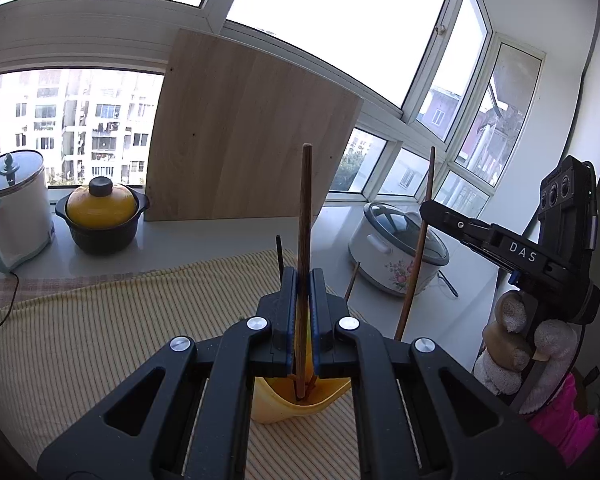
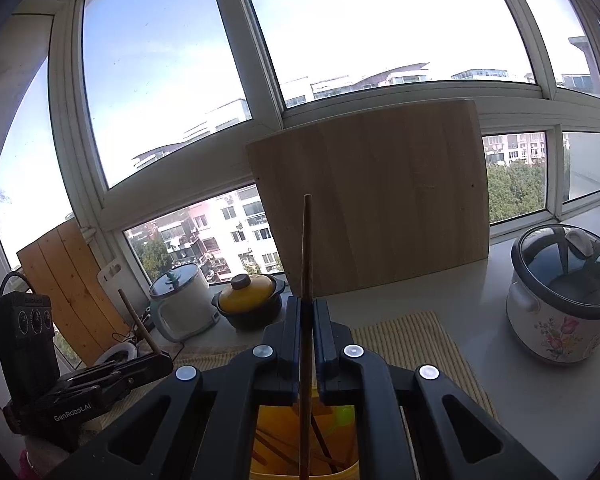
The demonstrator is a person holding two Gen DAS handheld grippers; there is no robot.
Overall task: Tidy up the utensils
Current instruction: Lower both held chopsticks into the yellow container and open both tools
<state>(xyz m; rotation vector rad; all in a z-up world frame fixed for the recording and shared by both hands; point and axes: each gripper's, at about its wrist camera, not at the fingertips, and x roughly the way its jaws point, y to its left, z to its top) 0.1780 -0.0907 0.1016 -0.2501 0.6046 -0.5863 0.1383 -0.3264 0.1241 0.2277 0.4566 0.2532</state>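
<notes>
My left gripper (image 1: pixel 304 276) is shut on a brown wooden chopstick (image 1: pixel 305 208) held upright, its lower end inside a yellow utensil holder (image 1: pixel 292 404) on the striped cloth. My right gripper (image 2: pixel 308 308) is shut on another brown chopstick (image 2: pixel 306 248), also upright, its lower end in the same yellow holder (image 2: pixel 340 472), which holds several other sticks. The right gripper shows in the left wrist view (image 1: pixel 426 206) gripping its chopstick (image 1: pixel 418 248). The left gripper shows in the right wrist view (image 2: pixel 164 360) with its chopstick (image 2: pixel 138 324).
A yellow striped cloth (image 1: pixel 100 328) covers the counter. Behind stand a white kettle (image 1: pixel 12 208), a black pot with yellow lid (image 1: pixel 102 216), a leaning wooden board (image 1: pixel 244 128) and a floral rice cooker (image 1: pixel 396 248). Windows ring the counter.
</notes>
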